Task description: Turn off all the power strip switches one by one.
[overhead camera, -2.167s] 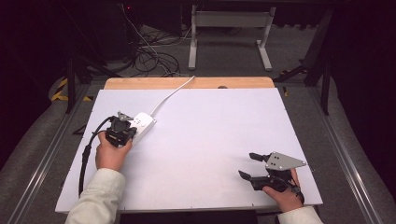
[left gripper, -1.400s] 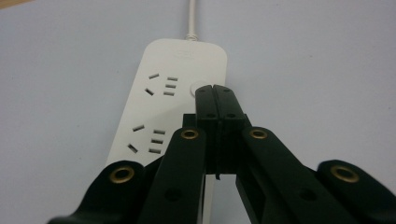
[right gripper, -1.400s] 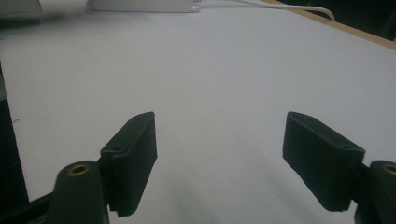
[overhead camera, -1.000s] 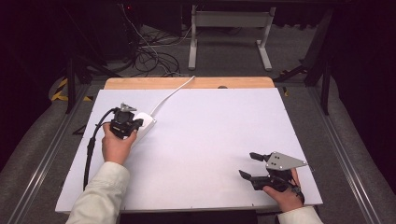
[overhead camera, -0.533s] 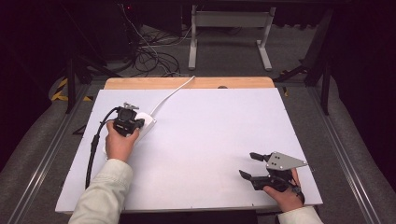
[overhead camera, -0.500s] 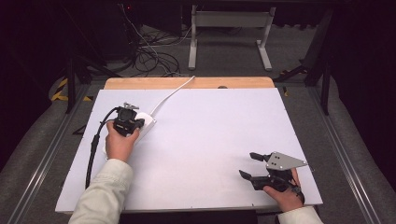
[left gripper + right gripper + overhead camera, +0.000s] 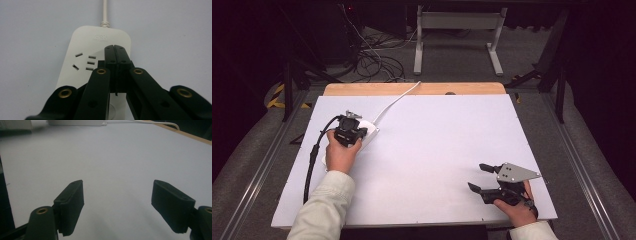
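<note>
Now the left gripper (image 7: 115, 50), moved slightly right of its spot two seconds ago, sits over the white power strip (image 7: 82, 62) near the white board's (image 7: 437, 150) far-left area, jaws pressed together. Unmoved, the right gripper (image 7: 479, 177) rests by the near-right edge, jaws spread; open board lies between them.

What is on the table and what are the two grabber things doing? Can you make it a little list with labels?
table: white rectangular table top with a wooden strip along its far edge
object: white plastic power strip with a white cord, lying flat at the left
left gripper: black left gripper, jaws pressed together, empty, tips over the strip beside its socket holes
right gripper: black right gripper, jaws wide apart, empty, low over bare table at the near right
hands: one on each gripper
</note>
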A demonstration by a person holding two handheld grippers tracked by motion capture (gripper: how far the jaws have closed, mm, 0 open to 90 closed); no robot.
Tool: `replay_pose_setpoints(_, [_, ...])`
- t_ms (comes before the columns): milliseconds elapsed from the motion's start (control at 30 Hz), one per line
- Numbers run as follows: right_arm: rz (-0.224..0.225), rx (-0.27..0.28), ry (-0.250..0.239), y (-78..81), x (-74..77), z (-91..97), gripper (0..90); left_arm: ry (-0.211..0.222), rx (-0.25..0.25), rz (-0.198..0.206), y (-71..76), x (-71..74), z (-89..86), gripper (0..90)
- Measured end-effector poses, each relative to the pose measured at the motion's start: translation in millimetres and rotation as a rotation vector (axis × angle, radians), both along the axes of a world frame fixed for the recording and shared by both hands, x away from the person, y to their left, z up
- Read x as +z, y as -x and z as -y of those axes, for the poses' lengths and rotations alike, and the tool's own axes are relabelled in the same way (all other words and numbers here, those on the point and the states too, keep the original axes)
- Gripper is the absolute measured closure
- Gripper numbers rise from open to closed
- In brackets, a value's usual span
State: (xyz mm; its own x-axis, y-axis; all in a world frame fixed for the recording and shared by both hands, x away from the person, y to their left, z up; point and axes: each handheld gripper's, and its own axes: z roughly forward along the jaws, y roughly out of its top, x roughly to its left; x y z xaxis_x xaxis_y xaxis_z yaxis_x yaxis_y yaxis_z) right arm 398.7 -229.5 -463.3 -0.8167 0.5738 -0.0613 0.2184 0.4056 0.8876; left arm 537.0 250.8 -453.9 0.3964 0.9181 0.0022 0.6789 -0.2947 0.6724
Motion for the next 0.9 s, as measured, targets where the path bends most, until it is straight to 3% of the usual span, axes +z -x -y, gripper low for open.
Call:
replay_pose_setpoints(333, [0.001, -0.001, 0.004, 0.1, -0.1, -0.2, 26.9, 0.011, -0.004, -0.010, -1.1, 0.3, -1.8, 90.0])
replay_pose_setpoints(500, [0.002, 0.002, 0.002, 0.3, -0.1, -0.3, 26.9, -0.024, 0.000, 0.006, 0.9, 0.1, 2.6, 90.0])
replay_pose_setpoints(600, [0.002, 0.002, 0.003, 0.4, -0.1, -0.3, 26.9, -0.011, -0.002, -0.002, 0.5, 0.3, 1.3, 90.0])
replay_pose_setpoints(900, [0.003, 0.003, 0.006, 1.1, 0.2, -0.8, 26.8, -0.028, -0.011, -0.014, 1.3, 1.0, 3.5, 90.0])
